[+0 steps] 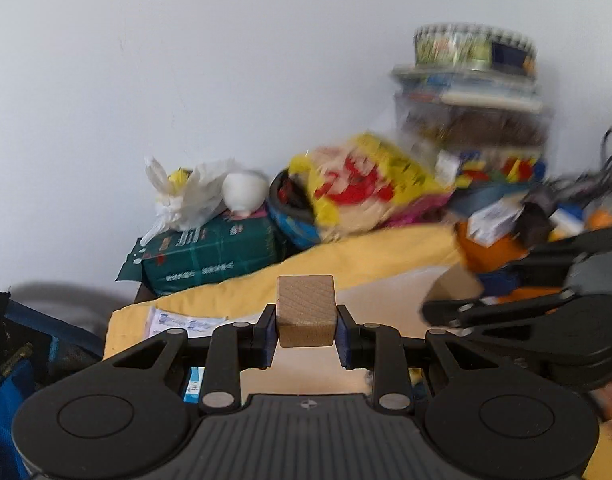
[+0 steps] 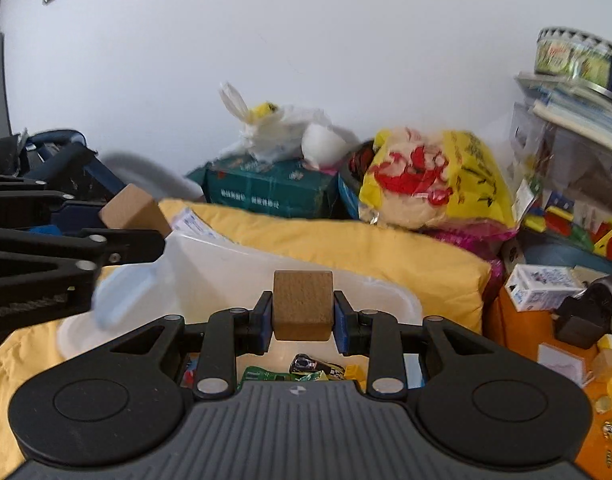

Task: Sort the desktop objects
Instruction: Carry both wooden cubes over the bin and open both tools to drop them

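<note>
Left gripper (image 1: 306,330): I see the fingers (image 1: 267,330) closed against both sides of a pale wooden cube (image 1: 305,310), which is held clear above the yellow cloth (image 1: 366,256).

Right gripper (image 2: 302,322): fingers (image 2: 341,330) clamped the same way on a second, slightly darker wooden block (image 2: 302,306). It hangs over a clear plastic bin (image 2: 233,264) sitting on the yellow cloth. Small wrapped items (image 2: 301,370) lie in the bin bottom, directly below the block.

In the right view the left gripper enters from the left edge, its cube just beside the bin's near-left rim.

Behind the cloth, against the white wall (image 1: 225,60): a green package (image 1: 213,252) with a white plastic bag (image 1: 185,196) on top, a yellow-and-red bag (image 1: 362,184), and a stack topped by a round tin (image 1: 474,46). The left view is motion-blurred on its right side.
</note>
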Motion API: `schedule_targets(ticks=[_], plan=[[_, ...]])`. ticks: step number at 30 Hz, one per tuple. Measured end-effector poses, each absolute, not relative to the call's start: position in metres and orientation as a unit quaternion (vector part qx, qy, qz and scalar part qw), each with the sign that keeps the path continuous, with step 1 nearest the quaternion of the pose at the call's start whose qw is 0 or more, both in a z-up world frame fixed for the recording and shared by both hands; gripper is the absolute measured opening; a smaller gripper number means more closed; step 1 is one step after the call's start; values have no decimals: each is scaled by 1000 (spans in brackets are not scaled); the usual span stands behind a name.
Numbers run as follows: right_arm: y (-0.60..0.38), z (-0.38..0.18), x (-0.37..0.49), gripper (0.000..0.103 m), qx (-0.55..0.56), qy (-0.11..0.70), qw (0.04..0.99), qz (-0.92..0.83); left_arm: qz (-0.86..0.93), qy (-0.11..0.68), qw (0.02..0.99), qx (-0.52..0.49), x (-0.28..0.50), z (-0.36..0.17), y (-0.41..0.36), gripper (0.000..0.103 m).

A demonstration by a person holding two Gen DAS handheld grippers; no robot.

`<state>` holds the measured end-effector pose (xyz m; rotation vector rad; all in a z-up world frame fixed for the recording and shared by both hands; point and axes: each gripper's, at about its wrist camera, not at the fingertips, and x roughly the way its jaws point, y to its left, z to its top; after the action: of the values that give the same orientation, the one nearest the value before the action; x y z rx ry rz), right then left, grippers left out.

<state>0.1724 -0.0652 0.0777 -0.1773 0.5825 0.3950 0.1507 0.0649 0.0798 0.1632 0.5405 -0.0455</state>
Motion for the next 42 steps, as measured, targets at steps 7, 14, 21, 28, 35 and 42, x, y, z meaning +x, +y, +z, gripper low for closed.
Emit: schedule_targets(ticks=[7, 14, 21, 28, 35, 42], plan=[[-64, 49, 191, 38, -89, 344, 919, 172, -5, 344, 937, 64, 176, 30, 75, 37], [-73, 53, 191, 67, -93, 354, 917, 161, -2, 316, 947, 58, 160, 53, 71, 69], [-71, 67, 188, 98, -126, 348, 918, 144, 39, 256, 964, 58, 137, 89, 64, 84], [-76, 73, 189, 103, -120, 369, 912, 134, 48, 294, 948, 110, 143, 96, 63, 85], [-75, 70, 196, 103, -141, 419, 889, 117, 72, 332, 929, 146, 153, 98, 55, 85], [-76, 65, 201, 103, -144, 448, 876, 110, 72, 358, 917, 162, 161, 97, 44, 85]])
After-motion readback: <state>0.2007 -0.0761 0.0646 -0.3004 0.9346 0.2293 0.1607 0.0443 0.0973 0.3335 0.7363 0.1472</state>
